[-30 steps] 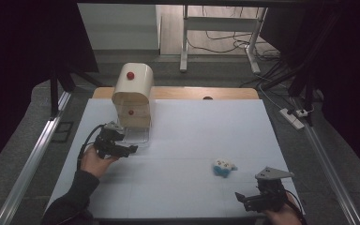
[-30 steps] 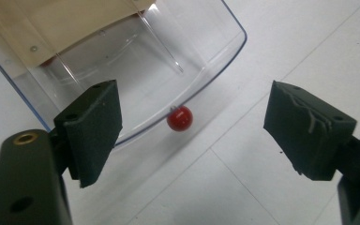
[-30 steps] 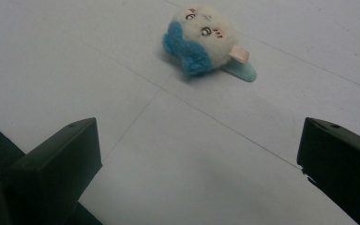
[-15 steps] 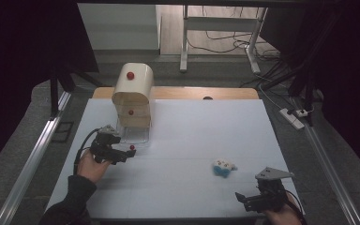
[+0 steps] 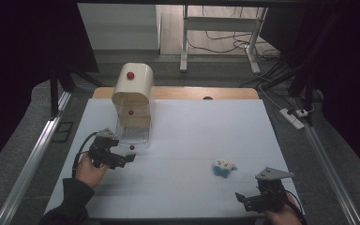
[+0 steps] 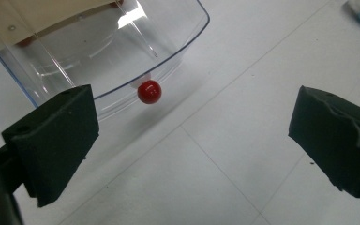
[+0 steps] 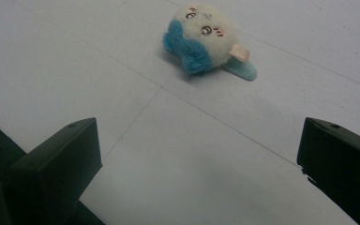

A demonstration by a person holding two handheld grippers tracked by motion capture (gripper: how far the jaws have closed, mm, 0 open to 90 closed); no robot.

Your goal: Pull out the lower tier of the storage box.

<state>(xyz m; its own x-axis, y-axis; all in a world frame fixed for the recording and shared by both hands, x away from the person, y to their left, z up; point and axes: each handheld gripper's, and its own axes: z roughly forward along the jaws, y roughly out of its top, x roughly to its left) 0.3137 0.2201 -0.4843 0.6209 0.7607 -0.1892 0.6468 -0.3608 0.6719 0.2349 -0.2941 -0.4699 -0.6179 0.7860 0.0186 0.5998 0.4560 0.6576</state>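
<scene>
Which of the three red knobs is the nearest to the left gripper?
The bottom drawer's red knob, on the pulled-out clear drawer, just beyond the open left gripper.

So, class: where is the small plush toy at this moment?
In the high view the plush toy lies on the white table, right of centre, just ahead of the right claw; it sits well apart from the drawer cabinet.

A glossy red round knob (image 6: 149, 91) sits on a clear, shiny plastic drawer (image 6: 122, 56). A fluffy white-and-blue plush toy (image 7: 201, 40) lies on the matt white bench (image 5: 192, 140). The black fingers (image 6: 56, 140) look matt and rough.
</scene>
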